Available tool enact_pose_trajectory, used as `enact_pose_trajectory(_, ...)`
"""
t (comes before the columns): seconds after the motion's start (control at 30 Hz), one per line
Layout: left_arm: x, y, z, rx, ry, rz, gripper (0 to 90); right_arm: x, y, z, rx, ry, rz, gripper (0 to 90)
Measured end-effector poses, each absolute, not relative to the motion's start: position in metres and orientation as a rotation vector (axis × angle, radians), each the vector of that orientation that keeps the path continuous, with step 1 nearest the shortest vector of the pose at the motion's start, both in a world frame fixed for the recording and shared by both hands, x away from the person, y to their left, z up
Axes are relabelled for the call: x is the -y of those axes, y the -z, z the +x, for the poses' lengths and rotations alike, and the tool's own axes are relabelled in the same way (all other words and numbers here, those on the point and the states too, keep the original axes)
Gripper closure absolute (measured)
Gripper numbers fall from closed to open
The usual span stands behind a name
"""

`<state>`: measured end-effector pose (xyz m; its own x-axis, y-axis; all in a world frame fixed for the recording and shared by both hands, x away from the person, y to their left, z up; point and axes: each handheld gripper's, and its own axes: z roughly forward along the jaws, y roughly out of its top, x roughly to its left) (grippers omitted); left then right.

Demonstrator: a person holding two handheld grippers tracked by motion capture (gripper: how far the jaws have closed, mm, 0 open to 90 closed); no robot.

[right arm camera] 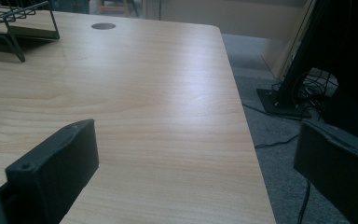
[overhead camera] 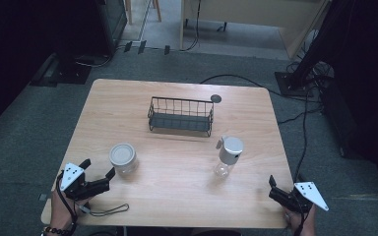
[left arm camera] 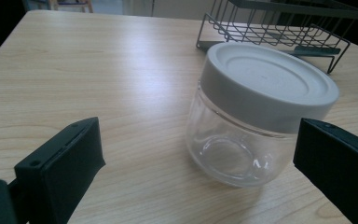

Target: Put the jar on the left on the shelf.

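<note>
At the near left corner of the table point(overhead camera: 177, 206), the left gripper point(overhead camera: 98, 173) is hovering with its jaws standing wide apart and holding nothing. A thin black cable point(overhead camera: 109, 211) is lying in a loop on the wood just behind it, close to the near edge. At the near right corner, the right gripper point(overhead camera: 271, 188) is sitting with its jaws apart as well, pointing across the right edge so that one jaw is hanging over the grey carpet.

Just ahead of the left gripper, the short jar point(overhead camera: 123, 158) is standing upright on the wood, in the near left part of the surface. In the left gripper view the jar point(left arm camera: 256, 116) is showing clear, rounded glass walls with nothing inside, and a broad, flat, pale grey lid with a shallow ring pressed into its top; it is sitting between the two jaws' lines but apart from both, nearer the right-hand one.

Toward the right side, a taller clear bottle point(overhead camera: 227, 156) with a silvery grey cap is standing upright, well apart from the jar.

Farther off, near the far edge and about midway across, a dark wire basket point(overhead camera: 179, 116) is resting on the surface. A small dark round disc point(overhead camera: 216, 98) is lying just beyond its right end.
</note>
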<state>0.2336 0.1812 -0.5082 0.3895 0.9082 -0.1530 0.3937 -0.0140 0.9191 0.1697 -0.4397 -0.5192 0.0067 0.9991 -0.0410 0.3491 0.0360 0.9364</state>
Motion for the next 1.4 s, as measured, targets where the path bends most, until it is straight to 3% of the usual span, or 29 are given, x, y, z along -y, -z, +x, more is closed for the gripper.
enact_pose_trajectory(1.4, -0.135, 0.510, 0.250, -1.160, -0.613, 1.691, 0.0, 0.439, 0.519, 0.170, -1.479, -0.973, 1.438, 0.0)
